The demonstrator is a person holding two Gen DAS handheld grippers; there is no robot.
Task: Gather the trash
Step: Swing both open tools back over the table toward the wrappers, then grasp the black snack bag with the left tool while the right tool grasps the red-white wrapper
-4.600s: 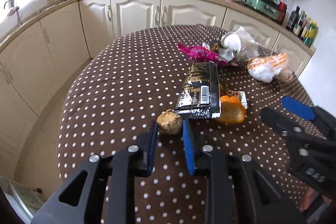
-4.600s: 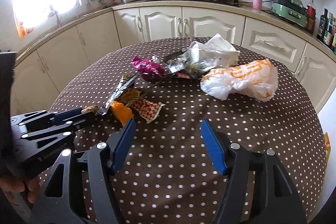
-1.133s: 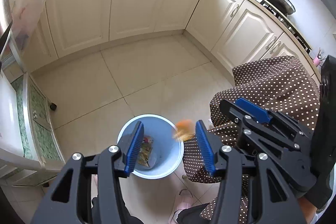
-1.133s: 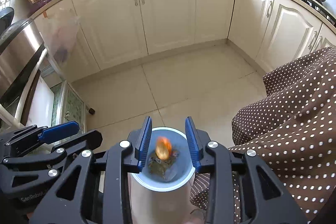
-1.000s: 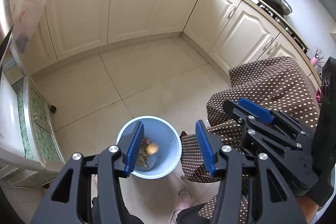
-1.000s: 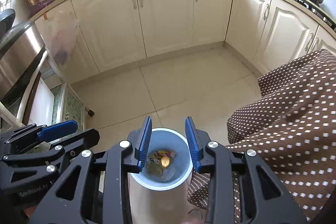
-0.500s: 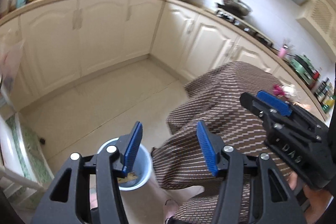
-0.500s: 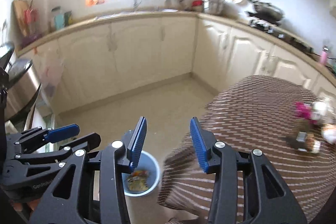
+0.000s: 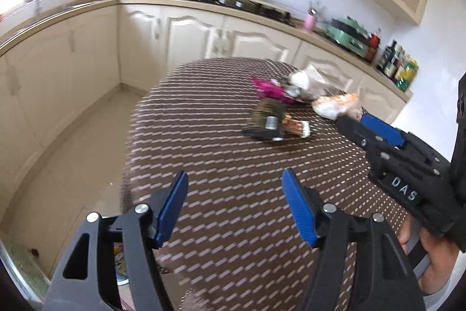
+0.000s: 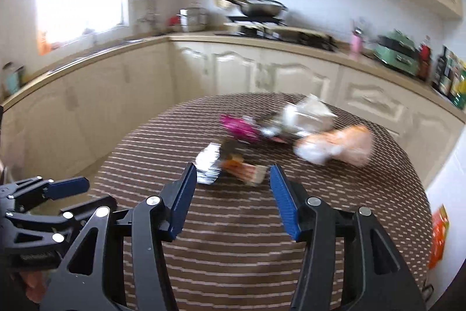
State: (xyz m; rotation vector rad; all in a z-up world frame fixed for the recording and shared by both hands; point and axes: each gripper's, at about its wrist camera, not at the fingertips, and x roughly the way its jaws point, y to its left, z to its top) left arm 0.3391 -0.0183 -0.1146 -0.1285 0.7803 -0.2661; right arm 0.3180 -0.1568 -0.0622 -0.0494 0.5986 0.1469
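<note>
Trash sits in a bunch on the far side of the round table [image 9: 204,153], which has a brown cloth with white dots. Both pictures are blurry, so some bits are hard to name.

On the left, the left gripper [image 9: 234,194] is over the near edge of the table. Its blue pads have just been moving apart, and nothing is between them. Down low past its left finger, a bit of the bin [image 9: 121,261] shows on the floor.

Next, going right, comes a dark wrapper [image 10: 208,165] lying flat. Touching it on the right is an orange and white wrapper [image 10: 244,169]. Behind them is a pink wrapper [image 10: 237,127]. Then comes a white crumpled bag [image 10: 308,112], and last a white and orange bag [image 10: 335,147].

The right gripper [image 10: 230,191] points at the dark wrapper and its neighbour. Its pads have just been moving apart too, with nothing held. A hand [image 9: 434,261] grips its handle.
</note>
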